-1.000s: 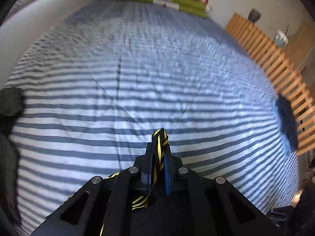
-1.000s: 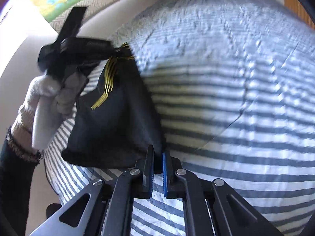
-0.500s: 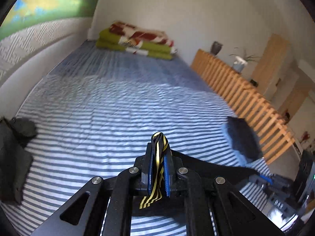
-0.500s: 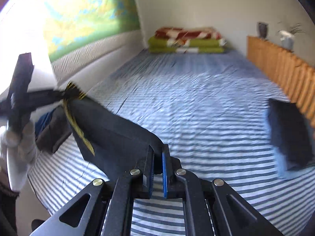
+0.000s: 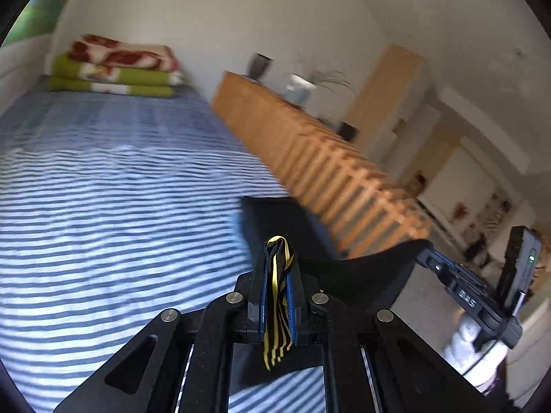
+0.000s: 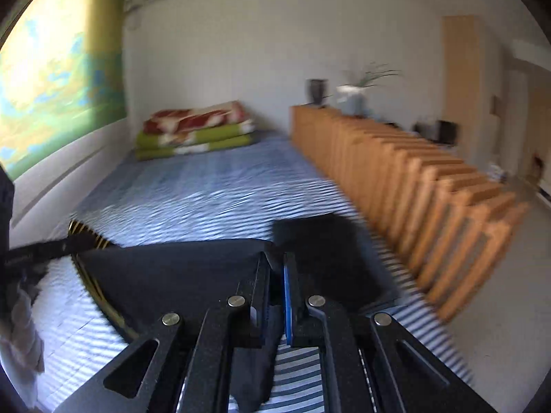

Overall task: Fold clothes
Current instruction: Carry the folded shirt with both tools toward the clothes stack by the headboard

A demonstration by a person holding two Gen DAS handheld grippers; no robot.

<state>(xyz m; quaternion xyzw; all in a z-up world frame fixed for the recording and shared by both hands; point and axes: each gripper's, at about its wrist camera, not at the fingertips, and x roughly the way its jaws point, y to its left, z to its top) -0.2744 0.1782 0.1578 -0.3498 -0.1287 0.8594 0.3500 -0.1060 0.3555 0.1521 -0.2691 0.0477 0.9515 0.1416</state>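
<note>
A black garment (image 5: 361, 275) with yellow stripes (image 6: 82, 237) hangs stretched in the air between my two grippers, above the striped bed (image 5: 103, 206). My left gripper (image 5: 278, 268) is shut on its striped edge, which bunches up between the fingers. My right gripper (image 6: 275, 265) is shut on the opposite plain black edge, and a fold of cloth dangles below it. Each gripper shows in the other's view: the right gripper (image 5: 425, 258) at the garment's far right, the left gripper (image 6: 65, 246) at its far left. A folded dark garment (image 6: 327, 251) lies on the bed just beyond.
A wooden slatted partition (image 6: 413, 179) runs along the bed's right side, with vases and a plant on top. Folded green and red blankets (image 6: 196, 130) lie at the bed's far end. A light-sleeved hand (image 6: 20, 327) holds the left gripper.
Both grippers have lifted the garment off the bed and pulled it taut between them. Both views have tipped up and swung right, closer to the folded dark garment.
</note>
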